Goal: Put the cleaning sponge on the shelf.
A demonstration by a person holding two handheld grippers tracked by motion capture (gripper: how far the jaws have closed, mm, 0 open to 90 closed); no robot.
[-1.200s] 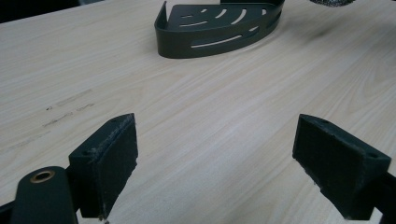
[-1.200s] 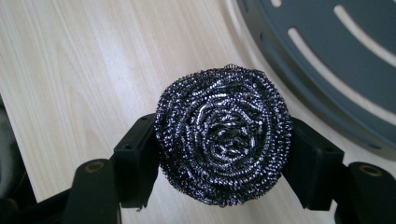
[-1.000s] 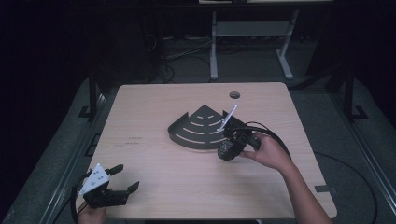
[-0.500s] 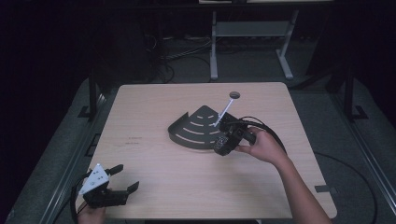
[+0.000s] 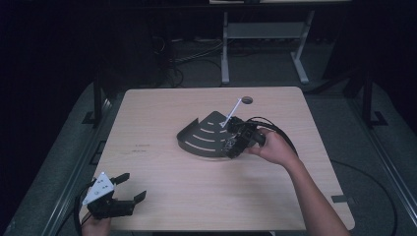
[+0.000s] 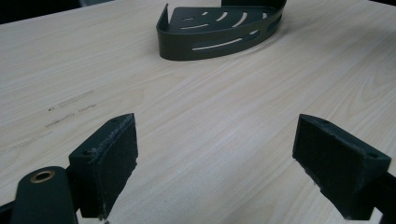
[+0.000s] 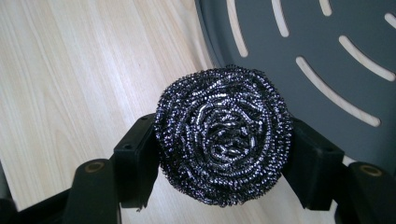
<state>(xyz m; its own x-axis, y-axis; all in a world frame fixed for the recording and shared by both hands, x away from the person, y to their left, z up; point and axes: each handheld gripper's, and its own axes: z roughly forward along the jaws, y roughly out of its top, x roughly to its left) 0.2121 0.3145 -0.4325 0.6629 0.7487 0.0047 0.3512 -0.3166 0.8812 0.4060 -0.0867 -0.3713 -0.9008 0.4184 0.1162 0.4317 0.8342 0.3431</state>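
scourers: 1 (image 7: 223, 135), gripped by right claw (image 7: 223, 154) | racks: 1 (image 5: 204, 137), frame centre | left claw (image 6: 217, 172): open, lower left

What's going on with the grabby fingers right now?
Right gripper shut on steel scrubber, over edge of dark slotted tray. Left gripper open, idle. Nothing in the way.

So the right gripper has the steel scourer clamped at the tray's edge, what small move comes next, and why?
Probably carry it a little farther over the slotted corner tray before letting go. The right gripper is shut on the steel scourer, which hangs across the tray's rim, partly over bare table.
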